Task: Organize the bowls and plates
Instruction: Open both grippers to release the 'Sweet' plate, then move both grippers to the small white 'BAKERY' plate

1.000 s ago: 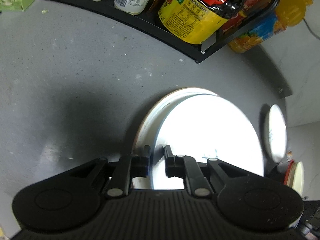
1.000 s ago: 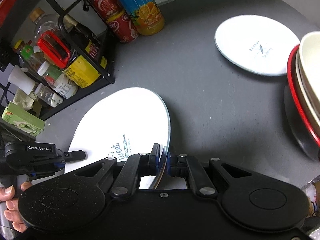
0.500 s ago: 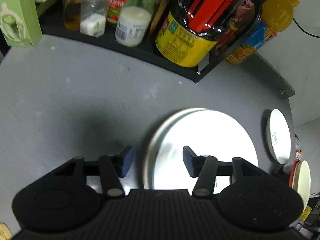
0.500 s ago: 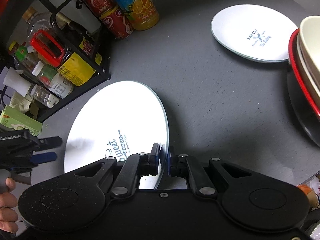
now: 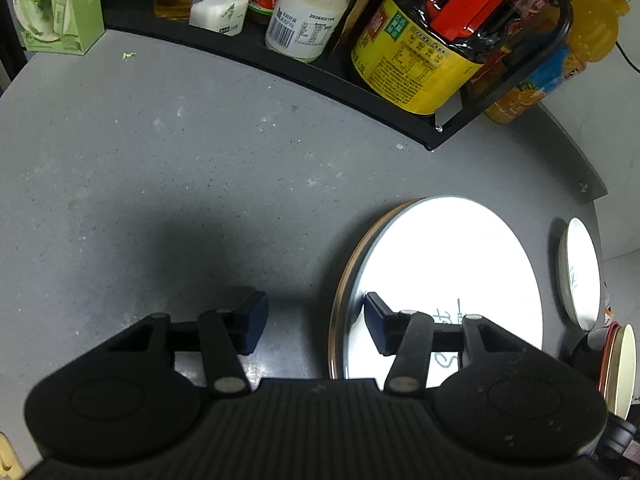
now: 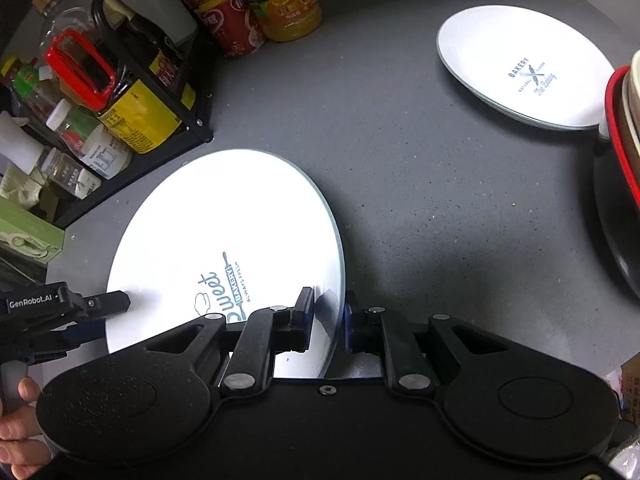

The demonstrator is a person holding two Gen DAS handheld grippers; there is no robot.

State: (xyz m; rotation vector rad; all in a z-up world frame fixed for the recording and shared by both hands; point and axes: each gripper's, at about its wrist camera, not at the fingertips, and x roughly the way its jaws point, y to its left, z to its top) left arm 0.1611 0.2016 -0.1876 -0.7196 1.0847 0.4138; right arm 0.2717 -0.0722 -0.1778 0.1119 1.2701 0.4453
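my right gripper (image 6: 327, 320): jaws opening, big plate (image 6: 224, 220) rim between them | my left gripper (image 5: 314, 322): jaws closing slightly, pads clear of the plate, holding nothing | big plate flat on tabletop (image 6: 400, 168) near rack (image 6: 188, 120) | small plate (image 6: 520, 72) well apart, beside stacked bowls (image 6: 624, 112)

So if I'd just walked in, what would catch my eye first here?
Probably the big white plate with "Sweet Bakery" lettering, glaring bright on the grey table; the right gripper has its rim between opening jaws. Next, the smaller bakery plate at the far right beside stacked bowls, and the black rack crowded with bottles and jars at the table's back.
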